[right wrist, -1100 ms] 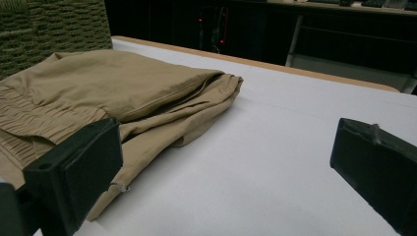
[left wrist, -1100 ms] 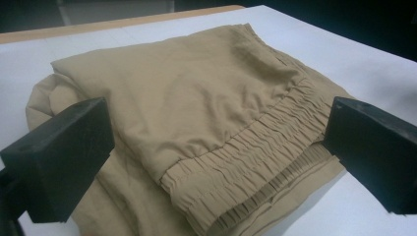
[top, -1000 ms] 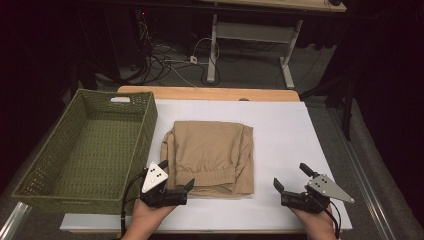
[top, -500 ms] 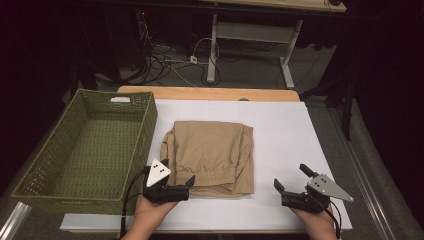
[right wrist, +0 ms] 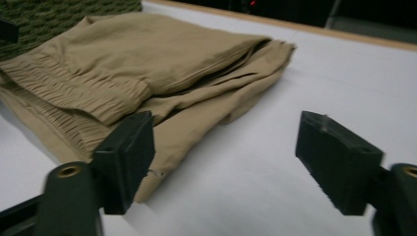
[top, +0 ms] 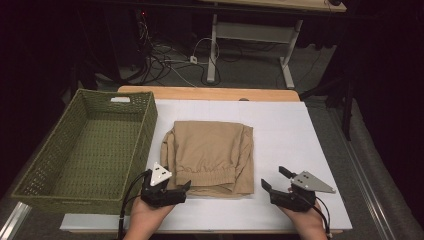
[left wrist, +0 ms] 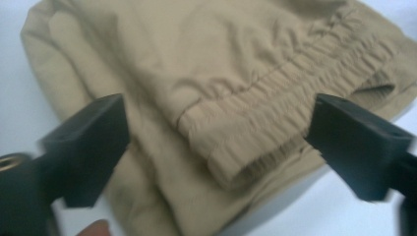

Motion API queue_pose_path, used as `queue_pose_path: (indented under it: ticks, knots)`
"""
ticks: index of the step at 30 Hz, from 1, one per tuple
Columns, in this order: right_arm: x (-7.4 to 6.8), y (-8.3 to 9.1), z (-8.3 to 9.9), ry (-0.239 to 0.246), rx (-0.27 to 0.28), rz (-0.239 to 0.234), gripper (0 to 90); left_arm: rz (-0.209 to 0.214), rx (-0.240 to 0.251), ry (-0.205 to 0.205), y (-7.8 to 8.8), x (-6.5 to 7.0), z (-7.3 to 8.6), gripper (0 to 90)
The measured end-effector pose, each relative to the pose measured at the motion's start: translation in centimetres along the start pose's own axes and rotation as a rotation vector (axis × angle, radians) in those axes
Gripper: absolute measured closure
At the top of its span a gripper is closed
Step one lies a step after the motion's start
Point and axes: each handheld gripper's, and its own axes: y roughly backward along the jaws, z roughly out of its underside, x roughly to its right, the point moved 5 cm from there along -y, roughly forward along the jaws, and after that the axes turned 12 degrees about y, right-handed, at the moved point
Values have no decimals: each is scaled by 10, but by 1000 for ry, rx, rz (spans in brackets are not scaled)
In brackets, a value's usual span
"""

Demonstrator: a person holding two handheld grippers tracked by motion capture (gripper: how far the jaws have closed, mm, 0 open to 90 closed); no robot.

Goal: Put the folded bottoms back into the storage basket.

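While the folded tan trousers (top: pixel 210 157) lie in the middle of the white table top (top: pixel 290 130), both grippers sit at the table's near edge, one at each near corner of the cloth. At the left, the left gripper (top: pixel 181 189) points right toward the near left corner of the trousers; in the left gripper view its jaws stand apart with the elastic waistband (left wrist: pixel 275 113) between them, and the pads do not press on it. Its jaws have just been closing a little. At the right, the right gripper (top: pixel 274 178) rests near the near right corner of the trousers, just clear of the cloth. Its jaws, which have also just been closing, are still parted, with only bare table between them and the edge of the cloth beside the left jaw. A green woven basket (top: pixel 85 145) stands left of the trousers, just beside them.
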Motion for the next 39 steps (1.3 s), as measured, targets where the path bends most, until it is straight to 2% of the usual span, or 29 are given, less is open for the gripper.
queue_pose_path:
  ticks: [1,2,3,4,5,6,7,9,12,13,14,15,16,18,20,21,22,23,24,25,26,29,32,36,39]
  knots:
    - [-3,-6,-1,-4,-12,-19,305,-8,-10,3,1,-1,3,150]
    - [-7,-18,-3,-9,-45,-53,345,-20,-15,25,4,-4,8,209]
    - [-7,-18,-3,-9,-45,-53,345,-20,-15,25,4,-4,8,230]
    - [-11,-31,-4,-13,-93,-72,378,-29,-20,33,4,-5,11,269]
    - [-12,-38,-3,-17,-117,-83,380,-56,-42,41,3,-8,16,306]
    - [-12,-38,-3,-17,-117,-83,380,-56,-42,41,3,-8,16,327]
    - [-13,-50,-1,-19,-167,-96,380,-69,-70,41,1,-9,20,333]
    - [-14,-59,1,-23,-203,-108,379,-74,-76,39,0,-10,21,386]
    - [-13,-68,0,-21,-222,-111,371,-82,-95,37,-4,-9,22,429]
    - [-11,-75,-1,-30,-241,-112,357,-93,-114,27,-8,-9,24,482]
    - [-11,-78,-1,-31,-257,-115,355,-93,-114,27,-8,-9,24,518]
    - [-10,-82,-2,-32,-266,-122,355,-66,-113,25,-9,-7,25,570]
    - [-11,-85,-3,-42,-280,-137,354,-56,-117,35,-9,-7,25,609]
    - [-15,-89,-4,-27,-296,-123,388,-52,-116,34,-9,-6,25,685]
    - [-21,-89,-5,20,-294,-112,488,-49,-116,19,-9,-5,25,733]
    - [-23,-88,-5,21,-288,-126,543,-36,-115,35,-8,-7,25,753]
    - [-25,-88,-5,23,-286,-125,578,-36,-108,27,-7,-7,24,777]
    - [-26,-88,-6,26,-284,-132,691,-36,-108,27,-7,-7,24,808]
    - [-27,-87,-7,28,-280,-163,806,-32,-79,15,-4,-5,19,823]
    - [-28,-87,-7,27,-277,-180,863,-32,-79,15,-4,-5,19,837]
    - [-28,-87,-8,16,-277,-193,883,-34,-39,4,1,0,12,842]
    - [-27,-87,-9,-9,-258,-193,891,-36,-10,-17,7,4,6,847]
    - [-23,-83,-16,-33,-207,-184,896,-29,33,0,13,2,-2,856]
    - [-19,-79,-27,-22,-183,-169,897,-27,24,-1,10,1,0,855]
    - [-15,-77,-27,-26,-194,-166,897,-24,18,-1,8,1,1,853]
